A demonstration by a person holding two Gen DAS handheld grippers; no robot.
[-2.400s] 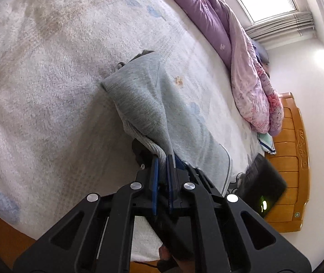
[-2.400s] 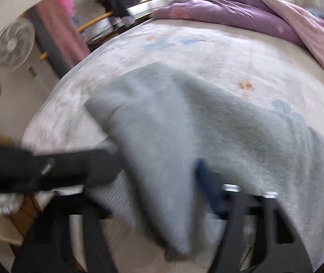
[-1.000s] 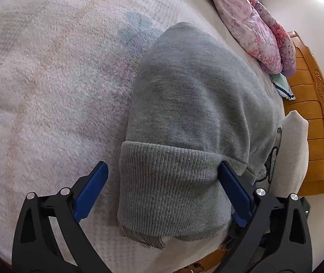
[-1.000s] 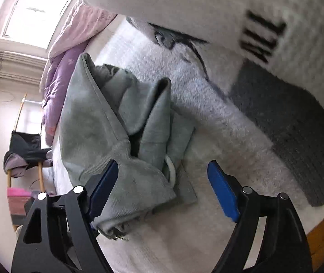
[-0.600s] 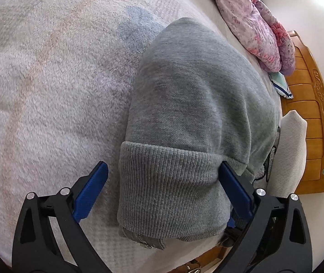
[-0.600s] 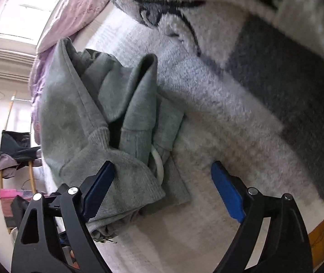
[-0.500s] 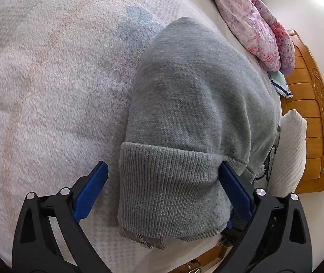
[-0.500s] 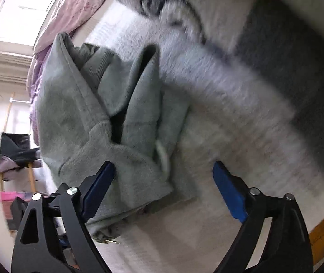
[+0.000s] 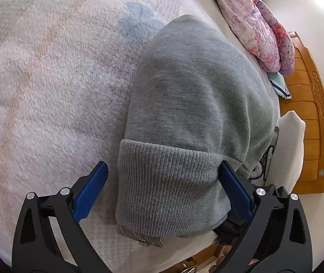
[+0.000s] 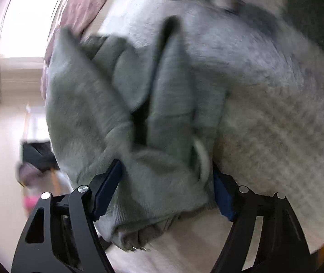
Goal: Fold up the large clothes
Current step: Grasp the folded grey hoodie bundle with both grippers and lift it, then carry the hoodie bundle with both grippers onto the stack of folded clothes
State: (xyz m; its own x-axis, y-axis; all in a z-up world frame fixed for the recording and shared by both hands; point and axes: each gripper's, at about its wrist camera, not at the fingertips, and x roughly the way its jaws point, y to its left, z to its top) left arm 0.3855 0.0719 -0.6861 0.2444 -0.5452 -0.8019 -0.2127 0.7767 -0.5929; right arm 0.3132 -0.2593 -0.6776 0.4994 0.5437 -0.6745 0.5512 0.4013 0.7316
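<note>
The hoodie (image 9: 193,104) is seen lying folded into a thick bundle on the bed (image 9: 48,79), near the bed's near edge, with its ribbed hem (image 9: 168,182) turned towards the cameras. A white garment (image 9: 289,150) lies just to its right, and a pink quilt (image 9: 253,18) lies at the far right.

The left gripper (image 9: 162,188) is spread wide, its blue pads (image 9: 91,191) set either side of the hem; the right pad touches the cloth, the left stands just clear, and nothing is clamped. The right gripper (image 10: 166,188) is likewise wide open around the bundle's layered end (image 10: 153,113), where a white drawcord (image 10: 201,154) shows; its view is blurred, so contact cannot be judged exactly.

The step in hand is judged to be a grasp of the whole bundle from two sides. All layers should be taken between the pads before closing, since a shallow bite would catch only the top layer and the fold would be opened on lifting. Both grippers should be closed together and raised level, so that the loose cord and the inner sleeves are not shaken out.
</note>
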